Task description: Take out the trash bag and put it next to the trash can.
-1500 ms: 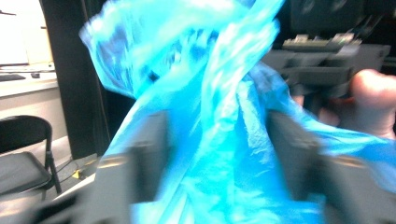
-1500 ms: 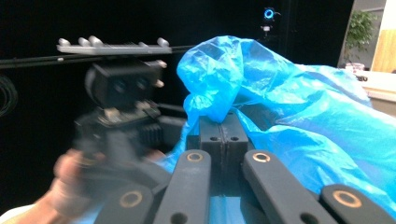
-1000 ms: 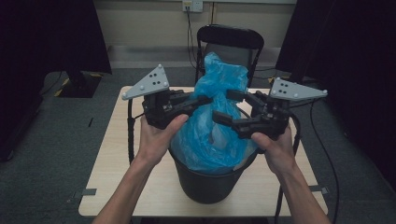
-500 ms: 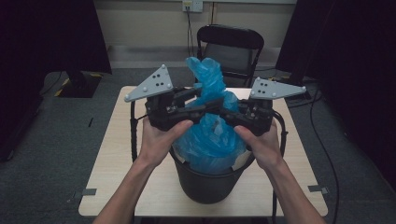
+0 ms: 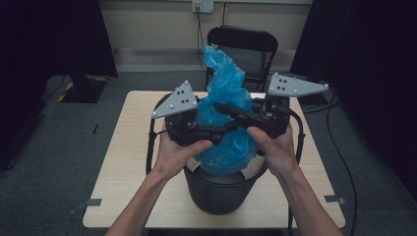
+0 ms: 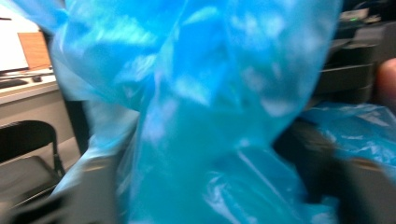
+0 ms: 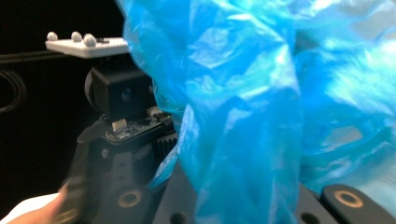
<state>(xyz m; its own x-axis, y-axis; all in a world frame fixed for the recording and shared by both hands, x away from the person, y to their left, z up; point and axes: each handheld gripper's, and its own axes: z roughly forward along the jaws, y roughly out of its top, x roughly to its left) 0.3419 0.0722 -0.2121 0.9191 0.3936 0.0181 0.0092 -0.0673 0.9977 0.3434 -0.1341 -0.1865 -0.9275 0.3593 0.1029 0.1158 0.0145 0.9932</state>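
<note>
On your left, your left hand (image 5: 183, 150) holds the left tongs (image 5: 223, 131) low against the front of the blue bag (image 5: 223, 110), the grey plate tilted above your knuckles. Their black jaws reach rightward into the plastic, and in the left gripper view the blue film (image 6: 201, 116) covers them at close range, blurred, so you cannot tell whether they are apart or together.

The bag itself is thin, glossy, translucent plastic, crumpled all over and catching pale highlights along its creases. Its lower part bulges out of the black bin (image 5: 221, 187), which stands on the pale wooden worktop (image 5: 128, 162) near your edge. Above the bin the plastic narrows into a gathered, twisted neck that rises upright between the two tools and ends in a loose, ragged top in front of the black chair (image 5: 241, 46) beyond the worktop.

To the right, your right hand (image 5: 275, 147) holds the right tongs (image 5: 221, 108) higher, their jaws reaching leftward across the neck of the bag. In the right gripper view, folds of blue plastic (image 7: 243, 107) hang over the jaws, and whether they are clamped on it cannot be told.
</note>
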